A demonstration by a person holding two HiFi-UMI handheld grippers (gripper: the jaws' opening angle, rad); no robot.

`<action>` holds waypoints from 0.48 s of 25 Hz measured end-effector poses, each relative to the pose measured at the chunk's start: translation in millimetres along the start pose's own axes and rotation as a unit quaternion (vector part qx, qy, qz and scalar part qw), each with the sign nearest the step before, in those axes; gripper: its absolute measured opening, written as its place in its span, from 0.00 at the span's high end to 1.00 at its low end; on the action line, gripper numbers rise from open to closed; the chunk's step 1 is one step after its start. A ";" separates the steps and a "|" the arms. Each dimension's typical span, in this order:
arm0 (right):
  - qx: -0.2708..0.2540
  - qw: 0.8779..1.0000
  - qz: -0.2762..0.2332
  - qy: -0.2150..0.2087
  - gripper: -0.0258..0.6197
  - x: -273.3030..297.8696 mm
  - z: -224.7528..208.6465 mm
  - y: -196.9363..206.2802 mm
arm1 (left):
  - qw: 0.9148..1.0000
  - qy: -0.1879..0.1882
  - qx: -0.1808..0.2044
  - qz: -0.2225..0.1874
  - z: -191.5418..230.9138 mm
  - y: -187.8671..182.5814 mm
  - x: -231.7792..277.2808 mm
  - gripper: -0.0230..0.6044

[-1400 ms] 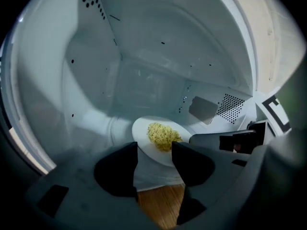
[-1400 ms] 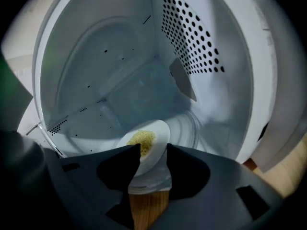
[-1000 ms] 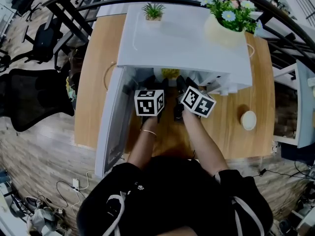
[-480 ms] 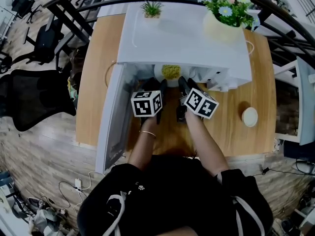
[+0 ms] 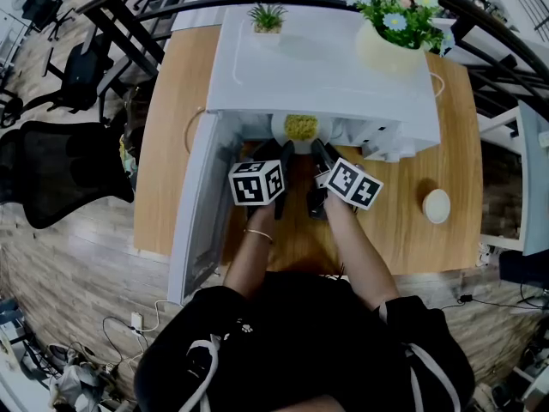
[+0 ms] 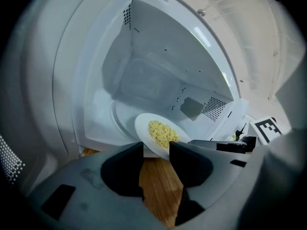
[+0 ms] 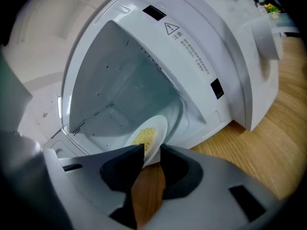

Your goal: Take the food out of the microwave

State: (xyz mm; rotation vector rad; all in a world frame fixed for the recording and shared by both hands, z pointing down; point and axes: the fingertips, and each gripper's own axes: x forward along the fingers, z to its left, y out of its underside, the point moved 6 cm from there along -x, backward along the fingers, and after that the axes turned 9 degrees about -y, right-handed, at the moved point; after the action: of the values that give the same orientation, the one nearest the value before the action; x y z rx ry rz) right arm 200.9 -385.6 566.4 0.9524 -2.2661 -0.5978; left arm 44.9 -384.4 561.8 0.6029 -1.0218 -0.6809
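Observation:
A white plate of yellow food (image 5: 299, 128) sits half out of the mouth of the white microwave (image 5: 317, 67). My left gripper (image 5: 279, 151) is shut on the plate's near left rim (image 6: 152, 144). My right gripper (image 5: 319, 151) is shut on the plate's right rim (image 7: 154, 150). In both gripper views the plate (image 6: 160, 133) (image 7: 148, 136) hangs over the microwave's front sill, above the wooden table (image 5: 296, 230). The microwave cavity (image 6: 144, 80) behind it holds nothing else that I can see.
The microwave door (image 5: 196, 213) stands open to my left. On top of the microwave are a small green plant (image 5: 267, 15) and a pot of flowers (image 5: 396, 33). A small round white lid or cup (image 5: 436, 205) lies on the table at right. Black chairs (image 5: 60, 170) stand left.
Both grippers have drawn back towards me with the plate between them. The plate has come from deep in the cavity to the microwave's front opening.

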 end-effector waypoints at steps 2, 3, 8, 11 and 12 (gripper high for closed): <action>-0.003 1.000 -0.006 -0.003 0.79 -4.9 1.8 0.3 | 1.000 0.004 0.003 -0.005 -2.2 0.3 -3.9 0.70; -0.006 1.000 -0.009 -0.004 0.79 -7.6 3.5 -0.4 | 1.000 0.005 0.003 -0.009 -3.9 -0.1 -6.4 0.70; -0.016 0.999 -0.025 -0.019 0.80 -23.1 14.9 -4.4 | 0.999 0.012 0.003 -0.030 -12.5 -1.0 -23.1 0.71; -0.014 0.999 -0.032 -0.031 0.80 -35.4 20.0 -1.9 | 0.999 0.017 0.004 -0.040 -18.3 2.5 -35.6 0.71; -0.013 0.999 -0.034 -0.036 0.80 -39.9 21.3 -0.8 | 0.999 0.019 0.006 -0.042 -20.6 3.7 -40.1 0.71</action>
State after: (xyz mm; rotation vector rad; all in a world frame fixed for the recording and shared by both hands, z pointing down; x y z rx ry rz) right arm 209.3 -352.6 536.6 1.0131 -2.2904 -0.7003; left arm 50.2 -349.2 534.0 0.6704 -0.9702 -0.7356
